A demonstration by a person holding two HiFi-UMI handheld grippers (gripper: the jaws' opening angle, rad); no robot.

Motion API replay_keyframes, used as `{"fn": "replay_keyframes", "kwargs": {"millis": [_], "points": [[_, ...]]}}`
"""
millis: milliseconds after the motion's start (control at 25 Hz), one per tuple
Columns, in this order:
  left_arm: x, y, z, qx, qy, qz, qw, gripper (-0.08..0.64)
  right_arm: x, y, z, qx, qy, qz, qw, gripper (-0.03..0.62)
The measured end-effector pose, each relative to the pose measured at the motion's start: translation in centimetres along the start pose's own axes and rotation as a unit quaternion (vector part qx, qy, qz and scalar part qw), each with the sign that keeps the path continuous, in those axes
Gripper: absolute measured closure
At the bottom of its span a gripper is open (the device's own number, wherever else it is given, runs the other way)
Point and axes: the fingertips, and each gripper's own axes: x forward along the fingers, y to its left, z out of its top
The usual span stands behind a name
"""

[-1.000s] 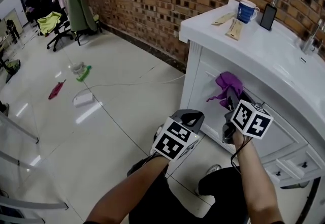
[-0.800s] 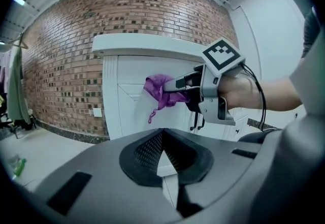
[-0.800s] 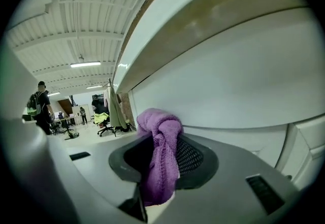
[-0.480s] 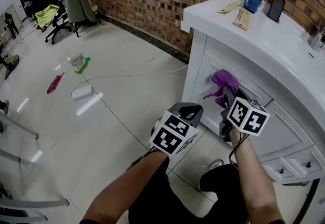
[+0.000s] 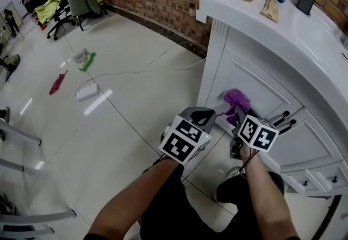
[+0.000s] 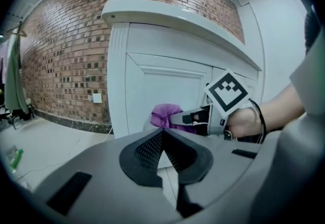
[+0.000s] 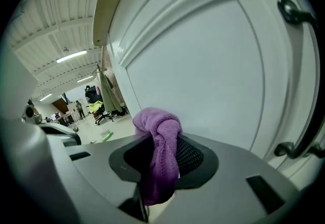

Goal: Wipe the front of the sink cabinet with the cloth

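1. The purple cloth (image 5: 237,102) is held in the right tool (image 5: 240,117), whose jaws are clenched on a bunched fold. In the right gripper view a rounded wad stands beyond the tips and a loose tail hangs toward 6 o'clock.
2. In the head view the wad is seen low on the white door panel of the sink cabinet (image 5: 255,78), at about 11 o'clock from the right tool's marker cube. It appears to touch the panel, though contact cannot be confirmed.
3. The left tool (image 5: 202,117) is closed with nothing between its jaws. It is held at 9 o'clock of the right tool, apart from the cabinet.
4. The cloth is judged to be light, soft and limp, so it should flatten readily under pressure and slide easily on the glossy panel.
5. It is best gripped at the bunched middle, as now, so that a thick pad protrudes and the hard jaw tips are kept off the paint.
6. The hanging tail could be caught on the dark door handles (image 5: 283,119) at 3 o'clock of the cloth.
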Motion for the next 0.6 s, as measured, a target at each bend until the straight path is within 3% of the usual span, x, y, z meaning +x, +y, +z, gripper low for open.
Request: {"fn": "replay_keyframes", "kwargs": {"millis": [600], "points": [[3.5,3.9,-4.5,-0.026,0.054,0.001,0.9982,0.555,6.1,-3.7,-12.5,0.036,0.117,-0.042,0.992,0.476]]}}
